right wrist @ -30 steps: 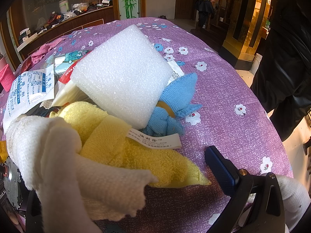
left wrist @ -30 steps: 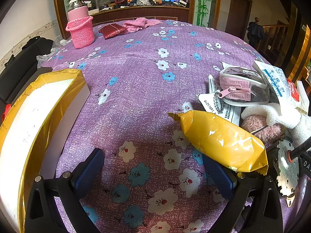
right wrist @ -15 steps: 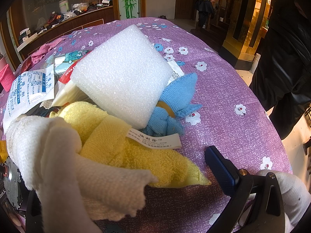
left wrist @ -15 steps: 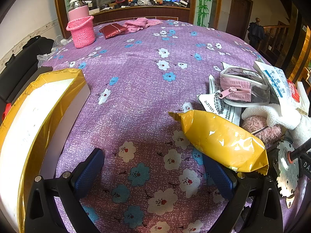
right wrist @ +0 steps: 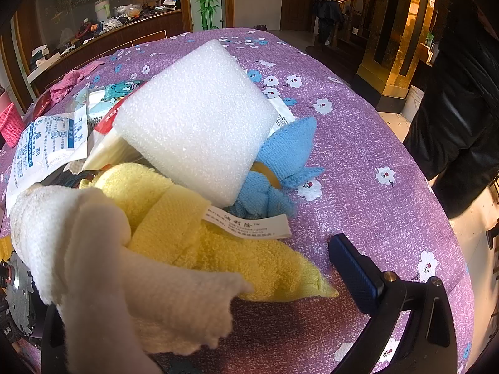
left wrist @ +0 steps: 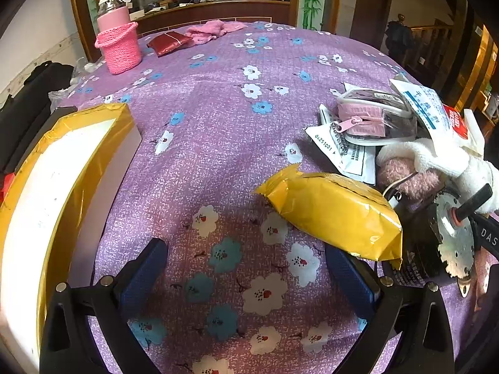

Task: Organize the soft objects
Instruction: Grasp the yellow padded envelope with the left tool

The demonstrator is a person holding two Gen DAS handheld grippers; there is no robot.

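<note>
Left gripper (left wrist: 246,268) open; yellow packet (left wrist: 333,215) beside, maybe touching.

A pink knitted basket (left wrist: 120,48) holding a bottle (left wrist: 111,11) stands on the floral tablecloth (left wrist: 218,118).

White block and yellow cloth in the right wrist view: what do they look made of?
White block: looks like expanded foam, matte, with a fine beaded, pitted surface and rounded edges. Yellow cloth: looks like terry towel, soft and matte, with a looped pile, limp folds and a sewn-in printed label. Fibre type cannot be told.
</note>
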